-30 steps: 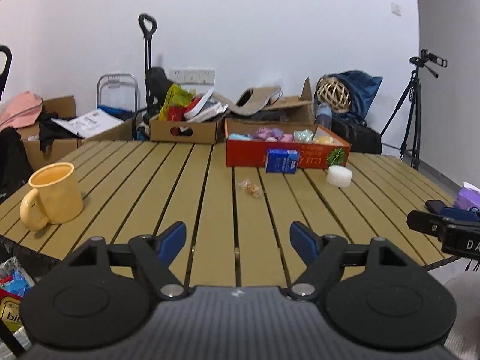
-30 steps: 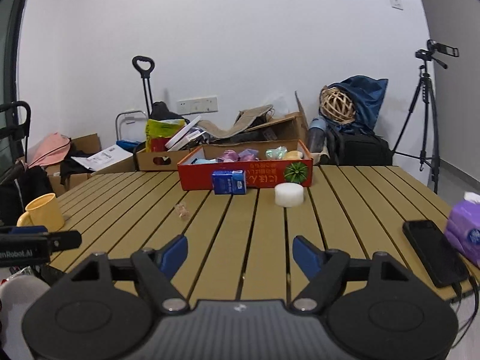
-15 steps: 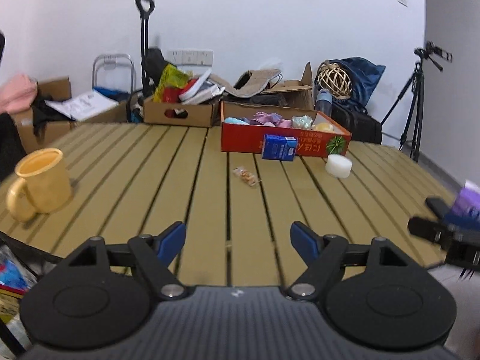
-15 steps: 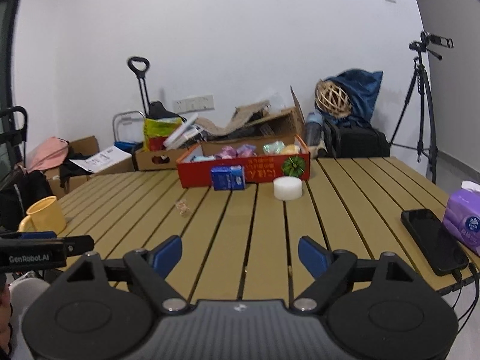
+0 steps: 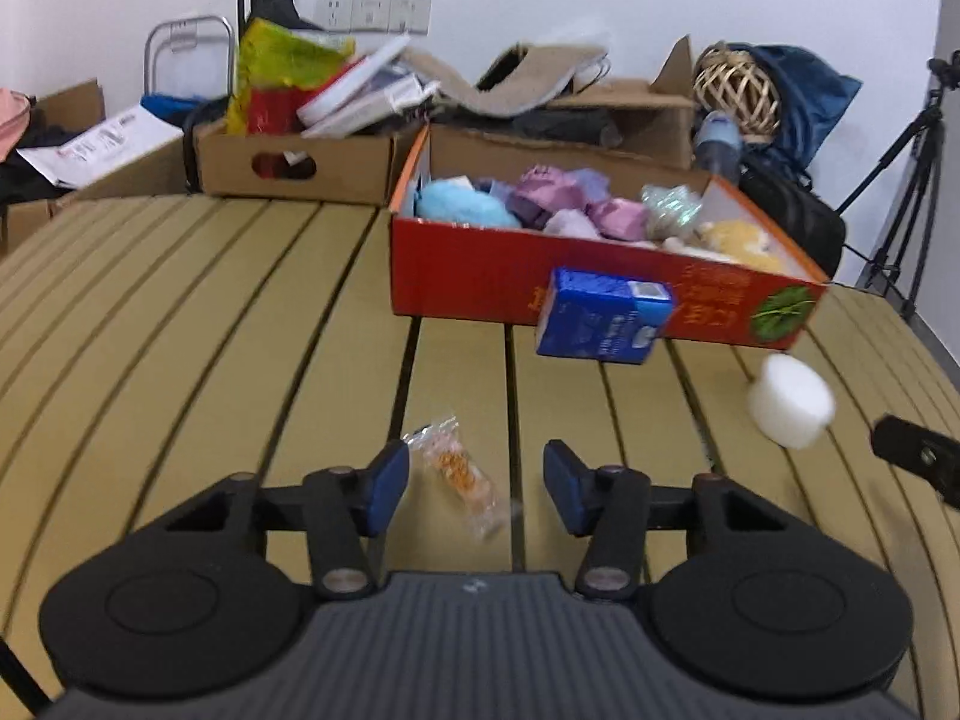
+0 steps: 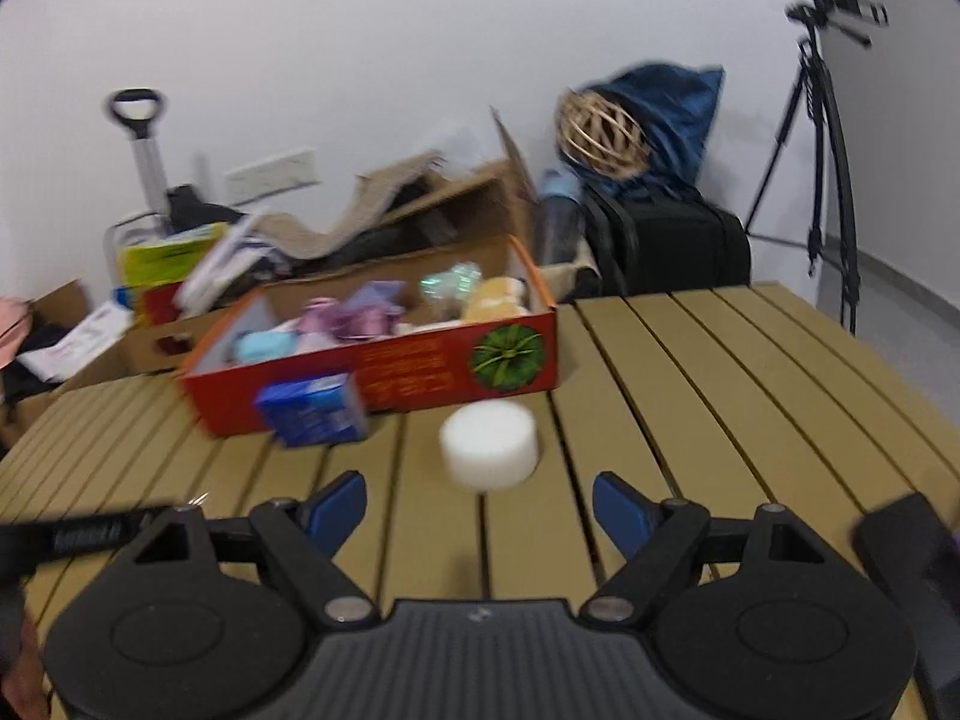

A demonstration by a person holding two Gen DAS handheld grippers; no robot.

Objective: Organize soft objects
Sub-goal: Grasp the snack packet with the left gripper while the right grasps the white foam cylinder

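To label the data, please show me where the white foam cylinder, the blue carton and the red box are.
white foam cylinder (image 6: 489, 444): right wrist view, front side.
blue carton (image 5: 600, 317): left wrist view, front face.
red box (image 5: 474, 282): left wrist view, front wall.

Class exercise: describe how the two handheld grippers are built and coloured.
Both the left gripper and right gripper match: black linkage arms on round black discs, silver pivot pins, a ribbed grey body between, and blue pads on the fingers.
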